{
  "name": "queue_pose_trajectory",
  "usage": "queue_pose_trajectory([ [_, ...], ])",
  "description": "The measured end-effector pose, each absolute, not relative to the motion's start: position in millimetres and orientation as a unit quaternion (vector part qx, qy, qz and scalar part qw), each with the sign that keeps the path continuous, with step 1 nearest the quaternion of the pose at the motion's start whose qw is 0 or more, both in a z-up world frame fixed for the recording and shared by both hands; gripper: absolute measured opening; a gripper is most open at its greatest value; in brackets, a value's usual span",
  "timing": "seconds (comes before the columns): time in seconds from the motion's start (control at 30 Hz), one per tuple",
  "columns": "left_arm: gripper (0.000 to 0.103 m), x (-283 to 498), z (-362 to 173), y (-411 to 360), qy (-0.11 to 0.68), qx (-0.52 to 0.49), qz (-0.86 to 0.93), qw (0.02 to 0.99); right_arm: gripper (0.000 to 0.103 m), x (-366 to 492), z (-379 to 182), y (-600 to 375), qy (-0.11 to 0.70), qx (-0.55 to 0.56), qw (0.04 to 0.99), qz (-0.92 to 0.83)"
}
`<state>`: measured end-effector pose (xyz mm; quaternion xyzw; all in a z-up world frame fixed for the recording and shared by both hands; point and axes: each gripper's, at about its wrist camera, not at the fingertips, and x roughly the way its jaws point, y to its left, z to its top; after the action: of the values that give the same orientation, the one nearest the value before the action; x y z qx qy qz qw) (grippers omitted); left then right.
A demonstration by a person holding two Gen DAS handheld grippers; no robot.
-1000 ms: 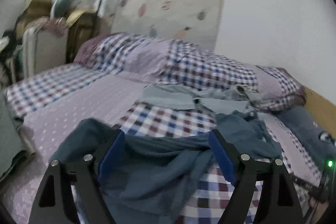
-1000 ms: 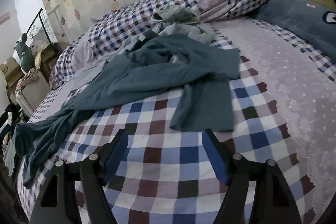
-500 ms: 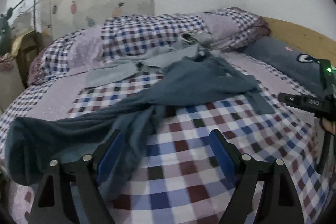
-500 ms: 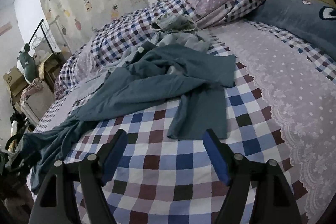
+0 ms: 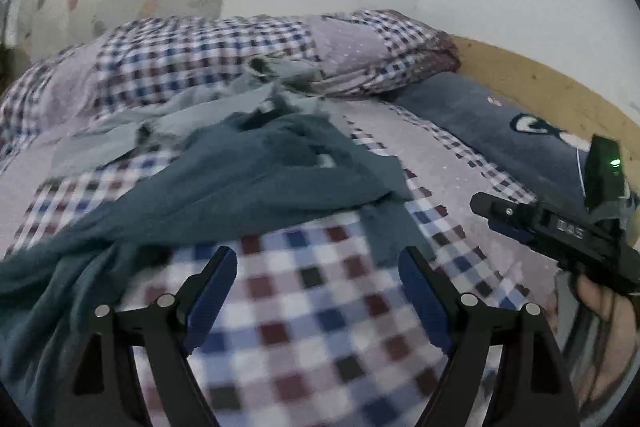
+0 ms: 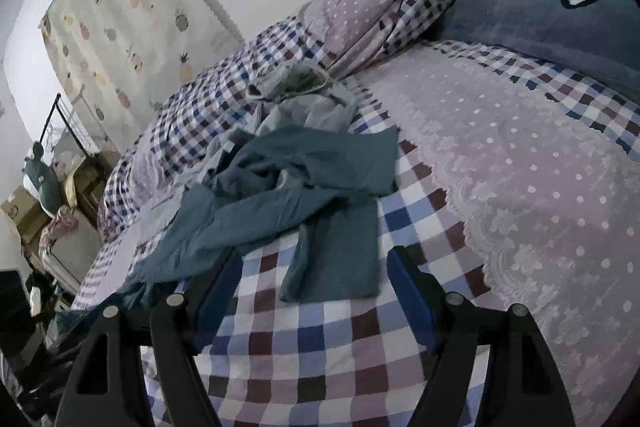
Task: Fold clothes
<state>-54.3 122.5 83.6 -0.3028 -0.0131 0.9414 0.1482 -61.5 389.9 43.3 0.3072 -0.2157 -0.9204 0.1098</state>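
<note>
Teal-blue garment [image 6: 304, 187] and pale grey-blue garment [image 6: 308, 111] on a bedspread [image 6: 320, 339] checked in blue, maroon and white, with a lilac, white-dotted panel [image 6: 532, 163]. Dark blue pillow [image 6: 540, 23] with a navy-and-white motif; cream curtain [image 6: 128, 23] printed with pastel pineapples. Black grippers carry blue pads [image 5: 420, 297].

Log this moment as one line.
left gripper: open, empty | right gripper: open, empty | teal garment: crumpled on checked bedspread, unfolded

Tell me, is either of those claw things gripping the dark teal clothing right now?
No: the left gripper and right gripper are both open above the checked bedspread, and the teal garment lies loose on it.
</note>
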Motion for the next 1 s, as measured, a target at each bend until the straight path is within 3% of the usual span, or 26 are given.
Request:
queue_pose_trajectory([
  [0.3,0.085,-136.0,54.9,211.8,0.120,-0.343,0.918,0.161,0.079,-67.4,37.7,430.7,-0.268,0.306,0.089,-0.909],
  [0.47,0.051,-169.1,19.6,235.6,0.108,-0.417,0.888,0.159,0.079,-69.1,34.6,447.0,-0.290,0.306,0.084,-0.903],
  [0.5,0.037,-173.9,15.4,235.8,0.103,-0.426,0.886,0.155,0.079,-69.1,34.4,449.2,-0.292,0.306,0.083,-0.902],
  [0.53,0.016,-178.3,12.3,234.8,0.095,-0.433,0.884,0.150,0.079,-69.2,34.0,451.3,-0.295,0.306,0.083,-0.901],
  [0.57,0.004,-182.8,9.3,233.8,0.088,-0.440,0.882,0.144,0.079,-69.3,33.6,453.1,-0.298,0.307,0.082,-0.900],
  [0.77,0.002,-186.9,34.9,199.9,0.017,-0.429,0.890,0.151,0.079,-70.0,30.4,462.4,-0.312,0.309,0.075,-0.895],
  [1.0,0.002,-191.5,136.3,93.8,-0.080,-0.356,0.924,0.116,0.079,-70.7,28.6,459.7,-0.315,0.311,0.075,-0.893],
])
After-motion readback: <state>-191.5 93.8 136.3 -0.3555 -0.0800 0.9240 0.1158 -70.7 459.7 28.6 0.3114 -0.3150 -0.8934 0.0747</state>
